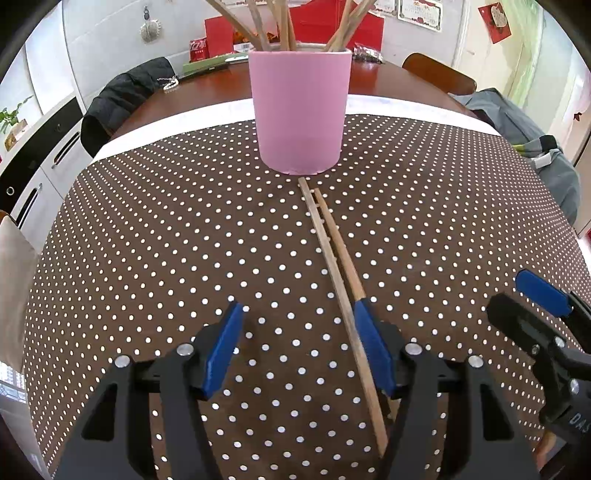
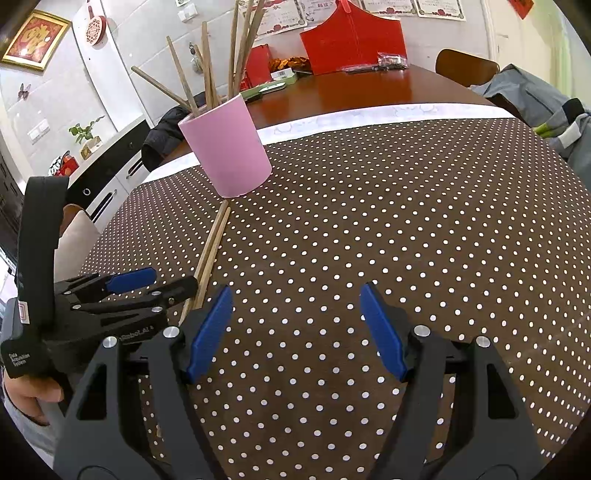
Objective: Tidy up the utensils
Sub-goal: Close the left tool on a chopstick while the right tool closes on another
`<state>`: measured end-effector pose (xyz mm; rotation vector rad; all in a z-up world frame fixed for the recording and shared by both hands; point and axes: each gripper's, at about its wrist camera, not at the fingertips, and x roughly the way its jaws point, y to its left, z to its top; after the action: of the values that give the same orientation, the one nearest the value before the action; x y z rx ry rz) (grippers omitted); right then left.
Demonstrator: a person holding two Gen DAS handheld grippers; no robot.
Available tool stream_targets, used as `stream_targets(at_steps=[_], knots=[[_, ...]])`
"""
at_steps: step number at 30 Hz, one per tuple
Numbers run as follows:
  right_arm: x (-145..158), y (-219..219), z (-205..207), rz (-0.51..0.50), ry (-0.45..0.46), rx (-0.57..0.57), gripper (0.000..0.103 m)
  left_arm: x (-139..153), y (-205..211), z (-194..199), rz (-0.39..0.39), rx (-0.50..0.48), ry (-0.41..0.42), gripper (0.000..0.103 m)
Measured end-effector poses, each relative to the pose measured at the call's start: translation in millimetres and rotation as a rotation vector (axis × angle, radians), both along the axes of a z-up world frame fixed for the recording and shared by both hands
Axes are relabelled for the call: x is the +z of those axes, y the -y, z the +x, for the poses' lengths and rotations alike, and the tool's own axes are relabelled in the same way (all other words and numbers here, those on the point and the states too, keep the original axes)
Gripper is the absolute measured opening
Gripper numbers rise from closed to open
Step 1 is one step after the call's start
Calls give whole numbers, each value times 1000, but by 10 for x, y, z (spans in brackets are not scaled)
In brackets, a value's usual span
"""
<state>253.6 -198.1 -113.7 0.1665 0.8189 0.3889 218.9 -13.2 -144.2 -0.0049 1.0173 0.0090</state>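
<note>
Dotted tablecloth [image 2: 406,221], hand [image 2: 26,391] right view only

pink cylindrical cup [image 1: 300,110]: on dotted brown tablecloth [image 1: 147,258], far centre | wooden chopsticks [image 1: 280,26]: standing in cup | two loose wooden chopsticks [image 1: 332,258]: side by side on cloth, near side of cup
</note>
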Motion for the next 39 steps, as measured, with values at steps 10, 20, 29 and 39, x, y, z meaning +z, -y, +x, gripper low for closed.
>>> stream_targets(at_steps=[10,20,29,39], knots=[[-15,56,39,-8,-15,-4,71,-10,35,276,11,-38,-45,35],[34,-223,45,-57,-49,59,71,-19,-244,142,-92,-39,-50,6],[-61,-962,226,-154,-177,204,70,-2,-571,-215,-166,4,-36,6],[-81,-1525,436,-402,-235,283,32,-31,-582,-172,-159,-33,-67,7]])
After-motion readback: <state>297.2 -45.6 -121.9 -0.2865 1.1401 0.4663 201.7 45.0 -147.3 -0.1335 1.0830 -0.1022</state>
